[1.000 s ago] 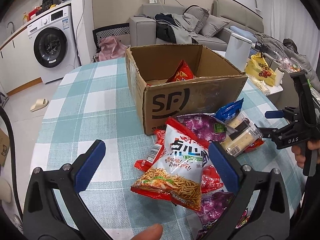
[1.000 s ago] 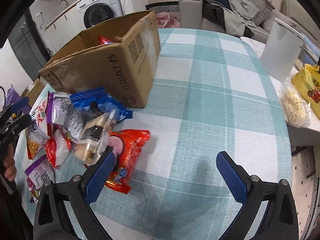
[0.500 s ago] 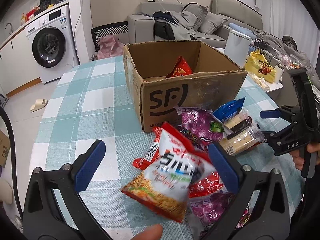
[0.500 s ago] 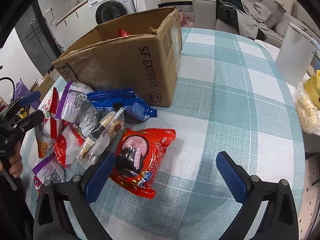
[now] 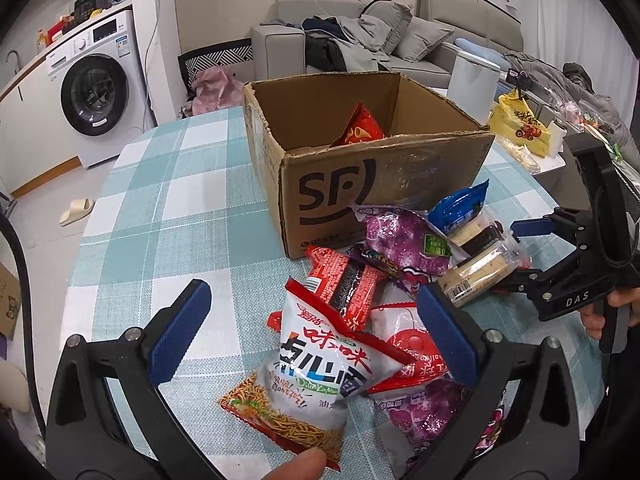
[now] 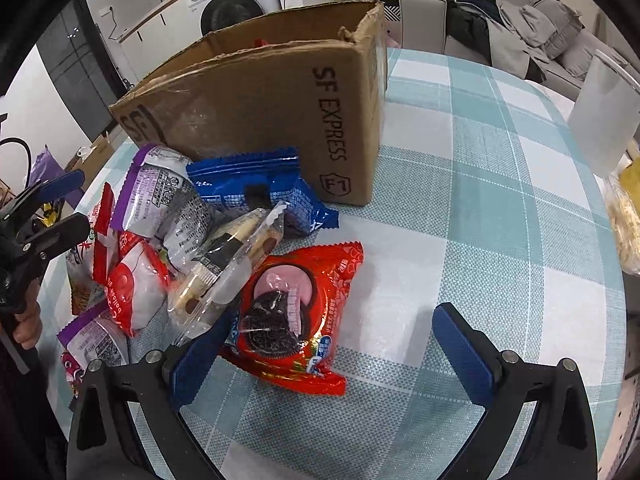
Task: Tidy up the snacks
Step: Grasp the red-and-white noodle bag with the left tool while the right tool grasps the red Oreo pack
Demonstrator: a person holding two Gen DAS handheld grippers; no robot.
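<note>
In your left wrist view, your left claw [image 5: 312, 336] is spread wide at the bottom of the frame, gripping nothing, and the noodle snack bag [image 5: 320, 376] lies between its blue pads, low centre. Behind it the pile continues toward the right: a red packet [image 5: 344, 280], a purple packet [image 5: 400, 240], a blue packet [image 5: 460, 206] and a clear pack of biscuits [image 5: 480, 264]. The cardboard box [image 5: 360, 184] stands open in the middle of the frame on the checked counter [image 5: 160, 200], with a red chip bag [image 5: 360, 128] leaning inside it. At the right edge your right claw [image 5: 532, 252] shows with its fingers parted beside the biscuits, a hand [image 5: 604, 312] on its grip. In your right wrist view, that claw [image 6: 336, 356] is released at the bottom of the frame; its left pad touches the edge of a red cookie packet [image 6: 296, 312] lying flat on the counter, lower centre. The snack pile sits to the left of it, just in front of the box [image 6: 260, 92], which fills the upper middle. Your left claw [image 6: 56, 204] appears at the left edge, open too.
</note>
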